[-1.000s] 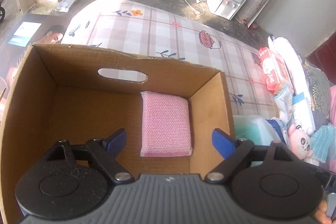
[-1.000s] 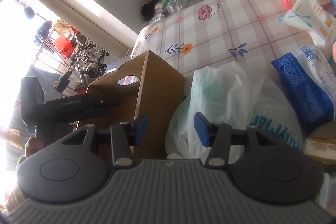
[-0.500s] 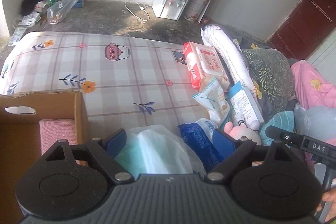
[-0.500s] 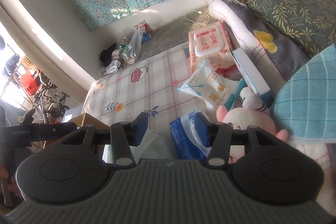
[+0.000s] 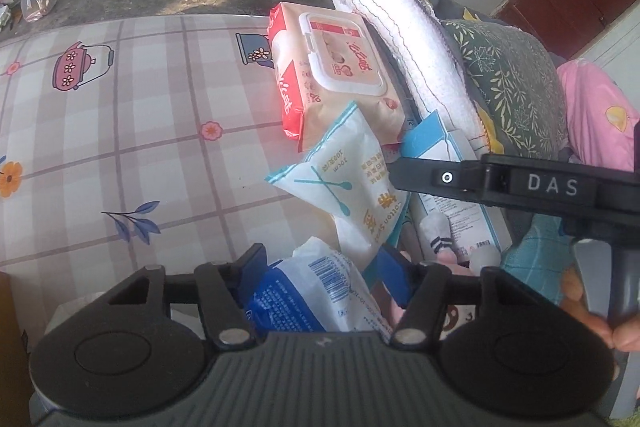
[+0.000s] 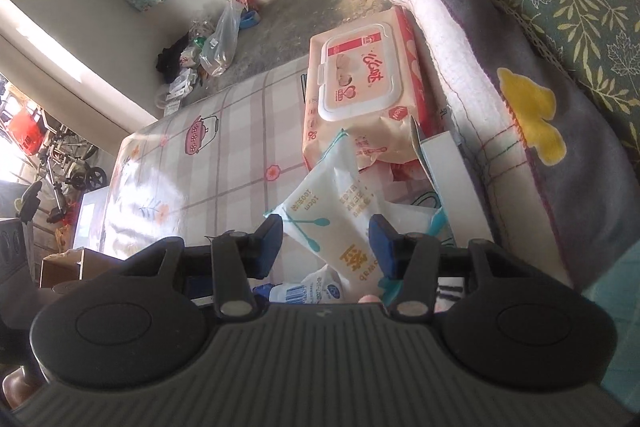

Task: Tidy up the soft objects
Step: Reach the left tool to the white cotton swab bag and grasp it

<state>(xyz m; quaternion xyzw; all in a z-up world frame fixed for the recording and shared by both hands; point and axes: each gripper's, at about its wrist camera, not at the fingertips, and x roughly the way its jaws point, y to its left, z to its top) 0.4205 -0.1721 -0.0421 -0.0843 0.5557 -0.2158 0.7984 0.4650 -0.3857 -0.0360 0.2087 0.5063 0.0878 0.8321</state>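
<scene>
Blue-and-white plastic pack [image 5: 304, 291] sits between your left gripper [image 5: 322, 265] fingers, jaws spread, nothing pinched yet; it lies in the pile on the plaid mat [image 5: 120, 131]. Your right gripper [image 6: 326, 243], also spread, straddles the cotton swab bag [image 6: 324, 215] propped on the wipes pack [image 6: 360, 87]. Both look lined up for pickups.

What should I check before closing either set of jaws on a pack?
1. Left gripper jaws open: ok.
2. Blue-and-white plastic pack sits between the left jaws: ok, though contact cannot be told.
3. Right gripper jaws open: ok.
4. Cotton swab pack lies between the right jaws: ok; whether they reach far enough around it, cannot tell.
5. Swab pack free to lift: not ok, it leans on the wet wipes pack and overlaps the blue-and-white pack.
6. Cardboard box reachable for the drop: cannot tell, only a corner shows.
</scene>
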